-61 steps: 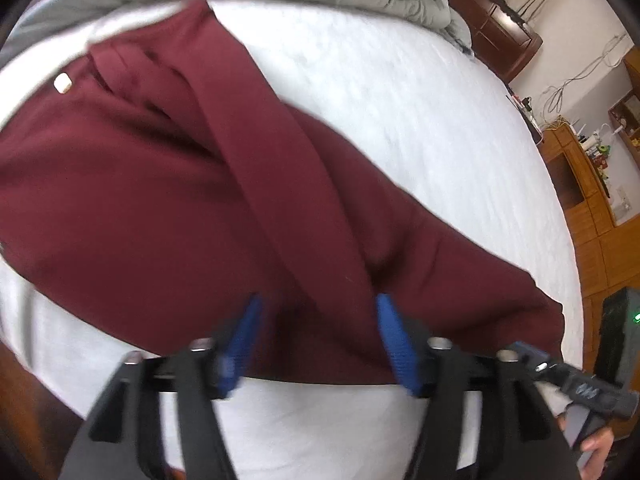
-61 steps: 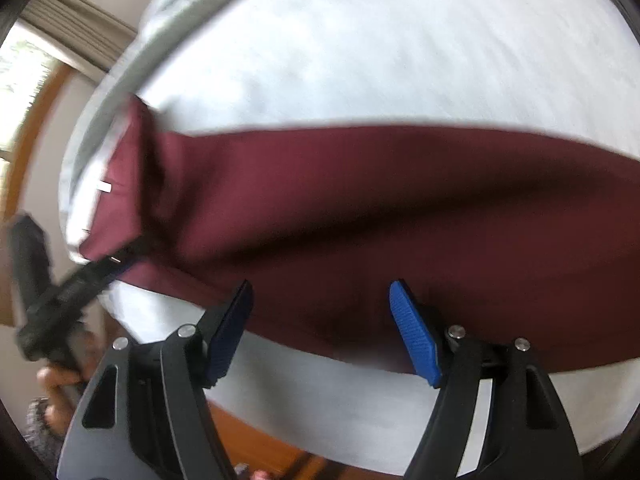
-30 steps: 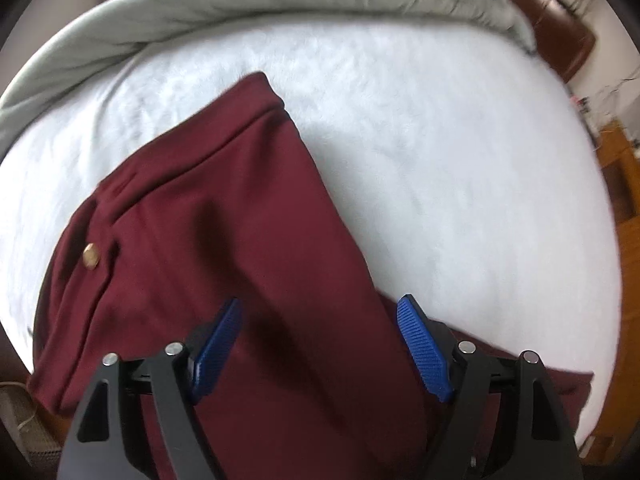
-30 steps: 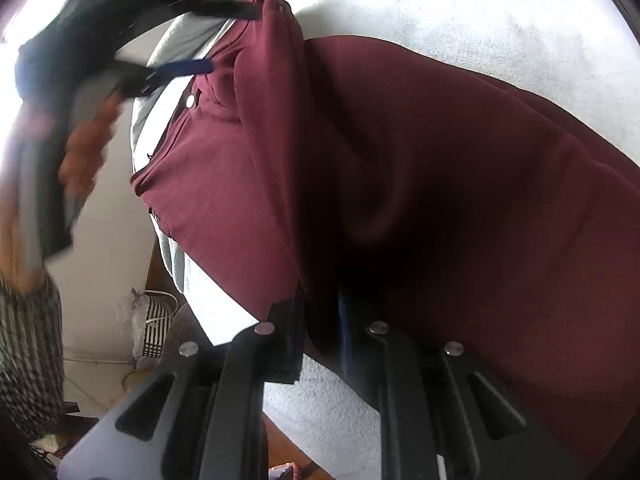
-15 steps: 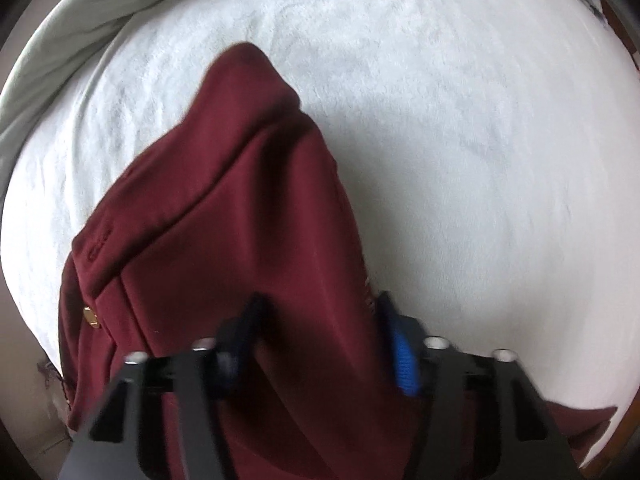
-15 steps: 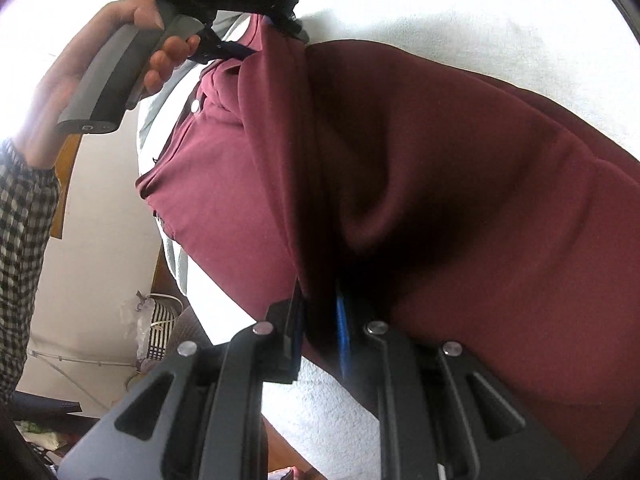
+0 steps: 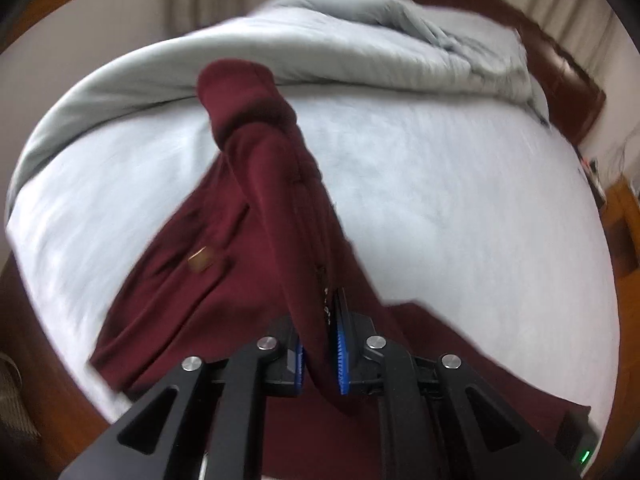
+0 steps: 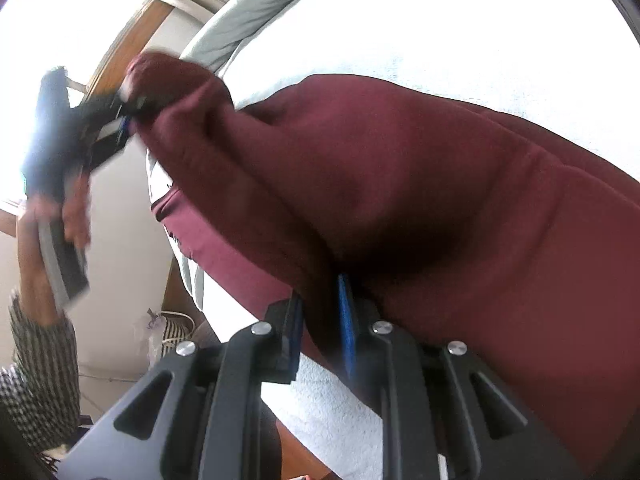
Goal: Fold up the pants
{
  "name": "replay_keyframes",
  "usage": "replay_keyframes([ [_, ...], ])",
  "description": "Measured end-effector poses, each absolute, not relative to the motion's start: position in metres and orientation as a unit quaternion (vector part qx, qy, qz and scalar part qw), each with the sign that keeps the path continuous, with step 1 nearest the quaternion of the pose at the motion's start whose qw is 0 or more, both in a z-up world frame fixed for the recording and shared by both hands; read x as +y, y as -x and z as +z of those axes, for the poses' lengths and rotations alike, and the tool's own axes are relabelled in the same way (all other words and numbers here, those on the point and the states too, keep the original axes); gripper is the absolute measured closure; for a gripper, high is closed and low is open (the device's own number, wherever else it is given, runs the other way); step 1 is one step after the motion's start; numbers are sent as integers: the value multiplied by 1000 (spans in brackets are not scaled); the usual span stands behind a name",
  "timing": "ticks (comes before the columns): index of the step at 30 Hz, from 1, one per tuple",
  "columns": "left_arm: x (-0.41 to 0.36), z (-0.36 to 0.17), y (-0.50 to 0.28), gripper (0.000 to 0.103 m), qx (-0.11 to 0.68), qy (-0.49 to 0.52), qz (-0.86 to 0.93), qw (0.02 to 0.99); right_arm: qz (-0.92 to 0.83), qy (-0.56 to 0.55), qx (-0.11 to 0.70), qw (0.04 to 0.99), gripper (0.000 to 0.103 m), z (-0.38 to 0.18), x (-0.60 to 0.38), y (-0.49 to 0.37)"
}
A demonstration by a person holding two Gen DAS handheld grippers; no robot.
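Dark red pants (image 7: 256, 200) lie on a white bed sheet (image 7: 460, 200), a brass button (image 7: 202, 260) showing near the waist. My left gripper (image 7: 320, 344) is shut on a raised fold of the pants, which hangs up in a ridge before the camera. In the right wrist view the pants (image 8: 400, 180) bulge across the sheet. My right gripper (image 8: 320, 320) has a fold between its blue pads, and its jaws are opening slightly. The left gripper (image 8: 124, 120) appears there at upper left, pulling the cloth up.
A grey duvet (image 7: 320, 48) is bunched along the far side of the bed, with a dark headboard (image 7: 560, 68) behind. A person's hand (image 8: 72, 208) and checked sleeve (image 8: 40, 368) hold the left tool. The bed's wooden edge (image 7: 48, 360) and a striped basket (image 8: 176, 328) lie below.
My left gripper has closed on the pants and lifted the fold up and away from the sheet. The right gripper has kept its hold and its pads stand a little wider.
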State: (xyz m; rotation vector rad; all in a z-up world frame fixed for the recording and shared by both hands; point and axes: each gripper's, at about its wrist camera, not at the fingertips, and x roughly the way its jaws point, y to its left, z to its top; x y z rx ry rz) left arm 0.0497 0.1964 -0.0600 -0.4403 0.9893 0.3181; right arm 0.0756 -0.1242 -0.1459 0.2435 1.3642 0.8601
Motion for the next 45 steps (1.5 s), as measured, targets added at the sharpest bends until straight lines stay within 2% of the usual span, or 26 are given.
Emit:
replay_keyframes([
  [4, 221, -86, 13, 90, 452, 270, 175, 832, 380, -82, 610, 690, 80, -143, -122, -65],
  [6, 224, -112, 34, 90, 464, 291, 176, 818, 376, -68, 614, 691, 66, -143, -120, -61],
  [10, 245, -153, 46, 87, 448, 363, 148, 803, 371, -72, 619, 689, 59, -142, -128, -58],
  [11, 248, -157, 46, 86, 444, 369, 146, 804, 367, -77, 619, 690, 50, -141, -132, -58],
  [12, 248, -158, 42, 77, 440, 377, 141, 803, 364, -80, 617, 693, 48, -138, -137, -57],
  [14, 248, -159, 39, 64, 436, 390, 125, 801, 364, -78, 613, 697, 48, -132, -143, -48],
  [16, 239, -153, 32, 63, 443, 378, 128, 803, 363, -83, 614, 696, 48, -126, -151, -41],
  [18, 229, -153, 25, 50, 457, 388, 117, 792, 357, -98, 615, 696, 48, -120, -164, -31],
  [23, 185, -151, 39, 43, 454, 403, 77, 791, 322, -143, 623, 699, 48, -124, -201, -18],
  [28, 139, -160, 24, 43, 462, 458, 11, 759, 304, -148, 626, 703, 48, -129, -210, -11],
  [31, 111, -169, 10, 42, 491, 437, -2, 754, 301, -154, 621, 707, 48, -126, -216, -8],
  [34, 99, -185, 5, 46, 502, 463, -4, 730, 295, -161, 620, 709, 48, -126, -223, -5],
  [36, 95, -186, 6, 76, 496, 460, 4, 736, 287, -167, 618, 712, 46, -126, -230, -3],
  [38, 96, -183, 7, 84, 488, 462, 15, 741, 282, -173, 616, 715, 44, -124, -247, -1],
  [40, 98, -177, 18, 87, 481, 460, 20, 746, 272, -180, 614, 719, 43, -123, -258, 1],
  [42, 96, -174, 29, 91, 501, 412, 45, 760, 265, -189, 611, 722, 43, -124, -269, 1],
  [45, 95, -189, 31, 91, 516, 394, 36, 759, 248, -198, 609, 727, 43, -129, -282, 2],
])
